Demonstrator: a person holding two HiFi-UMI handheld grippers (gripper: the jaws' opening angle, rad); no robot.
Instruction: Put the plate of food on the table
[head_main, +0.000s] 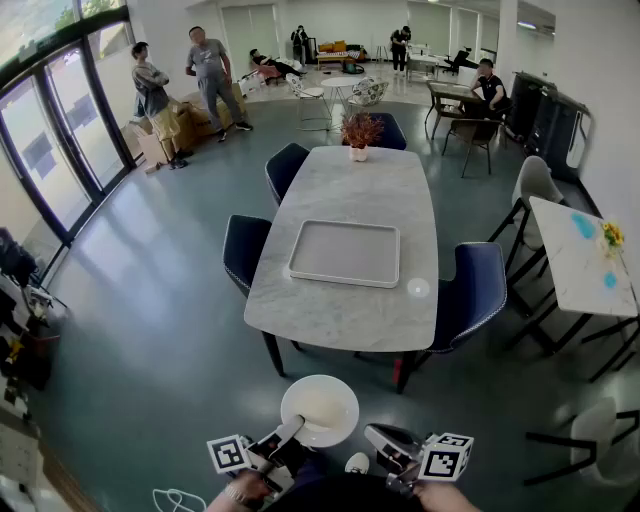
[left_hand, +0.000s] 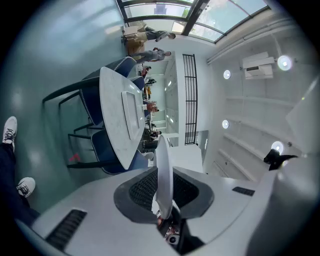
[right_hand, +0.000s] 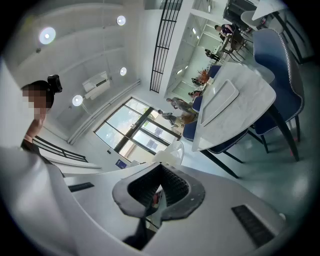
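Observation:
A round white plate (head_main: 322, 407) with pale food on it hangs low in the head view, over the floor short of the marble table (head_main: 340, 310). My left gripper (head_main: 293, 430) is shut on the plate's near left rim. In the left gripper view the plate (left_hand: 163, 160) stands edge-on between the black pads (left_hand: 142, 190). My right gripper (head_main: 377, 438) is just right of the plate and apart from it. Its jaws are shut, with nothing between them (right_hand: 156, 192). Beyond its tips the plate's rim (right_hand: 172, 151) shows.
A grey rectangular tray (head_main: 345, 253) lies mid-table, a small white disc (head_main: 418, 288) beside it, and a potted plant (head_main: 360, 130) stands at the far end. Blue chairs (head_main: 475, 290) (head_main: 243, 250) flank the table. A second table (head_main: 575, 260) stands on the right, and people stand far back.

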